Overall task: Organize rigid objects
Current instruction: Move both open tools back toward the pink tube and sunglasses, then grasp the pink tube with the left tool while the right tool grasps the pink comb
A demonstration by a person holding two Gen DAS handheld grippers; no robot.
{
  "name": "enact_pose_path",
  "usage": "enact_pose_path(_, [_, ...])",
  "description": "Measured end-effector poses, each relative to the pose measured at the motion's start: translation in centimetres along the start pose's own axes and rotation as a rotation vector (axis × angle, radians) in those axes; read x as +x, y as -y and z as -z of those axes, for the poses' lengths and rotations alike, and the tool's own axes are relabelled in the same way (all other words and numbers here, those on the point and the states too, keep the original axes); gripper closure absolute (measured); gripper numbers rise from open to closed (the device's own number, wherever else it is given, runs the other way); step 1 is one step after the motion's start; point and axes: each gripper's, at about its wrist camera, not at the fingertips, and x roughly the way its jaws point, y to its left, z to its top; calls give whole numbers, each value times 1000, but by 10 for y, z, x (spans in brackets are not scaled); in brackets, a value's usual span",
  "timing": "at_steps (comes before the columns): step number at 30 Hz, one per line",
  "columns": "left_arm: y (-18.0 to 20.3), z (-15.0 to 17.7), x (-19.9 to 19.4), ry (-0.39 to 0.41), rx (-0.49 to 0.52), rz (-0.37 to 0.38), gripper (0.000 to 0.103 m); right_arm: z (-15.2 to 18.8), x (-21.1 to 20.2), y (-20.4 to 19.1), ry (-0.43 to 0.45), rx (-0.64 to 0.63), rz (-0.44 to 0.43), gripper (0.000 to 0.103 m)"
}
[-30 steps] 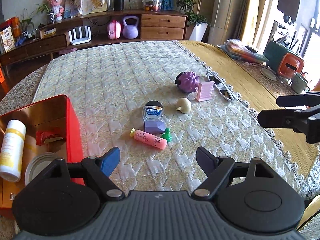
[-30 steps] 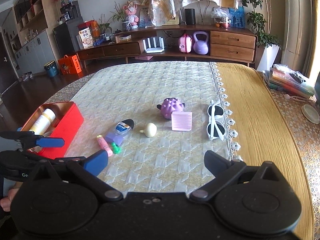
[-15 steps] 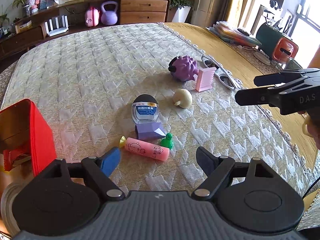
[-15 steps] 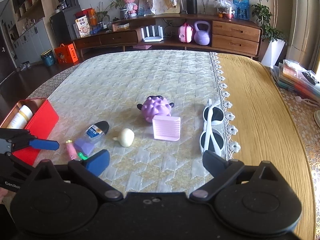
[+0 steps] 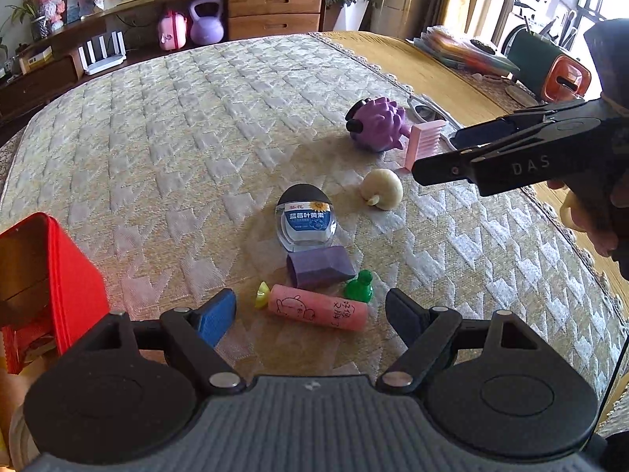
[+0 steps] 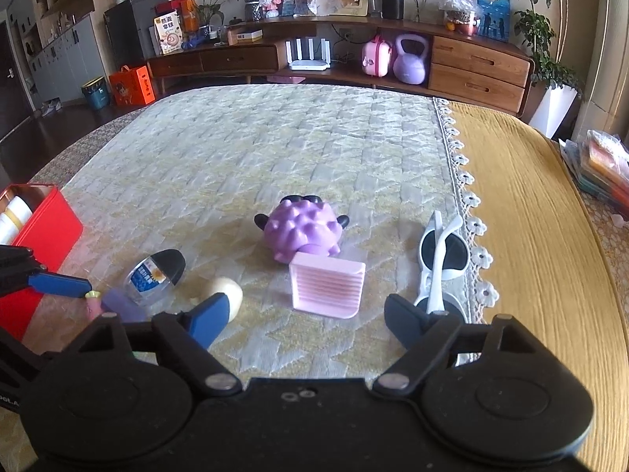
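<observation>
My left gripper (image 5: pixel 310 316) is open and low over the quilted cloth. A pink tube (image 5: pixel 318 310) lies crosswise just ahead of its fingertips, untouched. Behind the tube are a green piece (image 5: pixel 359 287), a purple block (image 5: pixel 320 265), a small clear bottle (image 5: pixel 306 220) with a black cap and a cream knob (image 5: pixel 381 188). My right gripper (image 6: pixel 306 316) is open with its jaws closing. A pink ribbed block (image 6: pixel 326 285) stands just in front of them, not between them. A purple spiky toy (image 6: pixel 302 232) sits behind that block.
White sunglasses (image 6: pixel 440 259) lie by the cloth's lace edge, close to my right finger. An open red box (image 5: pixel 67 275) holding a white bottle stands at the left. A yellow cloth (image 6: pixel 542 236) covers the right of the table; stacked items lie at its far right.
Both grippers have come forward and down toward the objects. The right gripper's jaws have narrowed. In the left wrist view the red box has slid to the left edge.
</observation>
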Motion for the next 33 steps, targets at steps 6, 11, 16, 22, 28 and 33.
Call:
enact_pose_path(6, [-1,0,1,16,24,7,20,-3,12,3,-10,-7,10,24])
enact_pose_path(11, [-1,3,-1,32,21,21,21,-4,18,4,-17,-7,9,36])
enact_pose_path(16, [-2,4,-4,48,19,9,38,-3,19,5,-14,4,21,51])
enact_pose_path(22, [-1,7,-7,54,14,0,43,-1,15,7,-9,27,35,61])
enact_pose_path(28, [2,9,-15,56,-12,3,43,1,-1,4,7,50,38,61])
enact_pose_path(33, [5,12,-31,70,-43,1,43,4,-25,-8,21,43,25,61])
